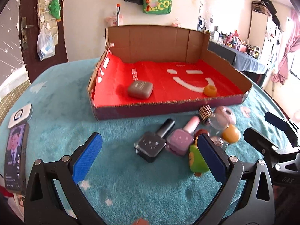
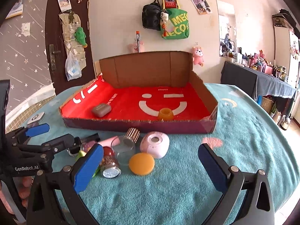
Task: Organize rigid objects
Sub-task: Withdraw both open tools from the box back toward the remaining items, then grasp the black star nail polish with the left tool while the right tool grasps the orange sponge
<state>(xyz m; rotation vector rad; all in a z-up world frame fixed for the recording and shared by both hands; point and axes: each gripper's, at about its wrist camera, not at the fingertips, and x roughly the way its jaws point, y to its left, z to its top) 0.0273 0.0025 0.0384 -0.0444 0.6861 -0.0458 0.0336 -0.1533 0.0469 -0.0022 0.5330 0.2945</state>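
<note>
A cardboard tray (image 1: 150,110) lined in red holds a grey case (image 1: 139,89) and an orange cup (image 1: 210,90). In front of it, on the teal blanket, lie a black nail polish bottle (image 1: 159,136), a pink nail polish bottle (image 1: 182,136), a green toy (image 1: 196,159), an orange disc (image 2: 142,163), a pink round case (image 2: 154,147), a glass jar (image 2: 123,150), a red-capped jar (image 2: 109,161) and a gold studded piece (image 2: 132,135). My left gripper (image 1: 150,137) is open above the polish bottles. My right gripper (image 2: 150,148) is open over the disc and pink case. Neither holds anything.
A phone (image 1: 16,155) and a white power bank (image 1: 19,115) lie at the blanket's left edge. The tray's tall back wall (image 2: 144,69) stands toward the room wall. A cluttered dresser (image 2: 262,75) is at the far right. Each gripper shows in the other's view.
</note>
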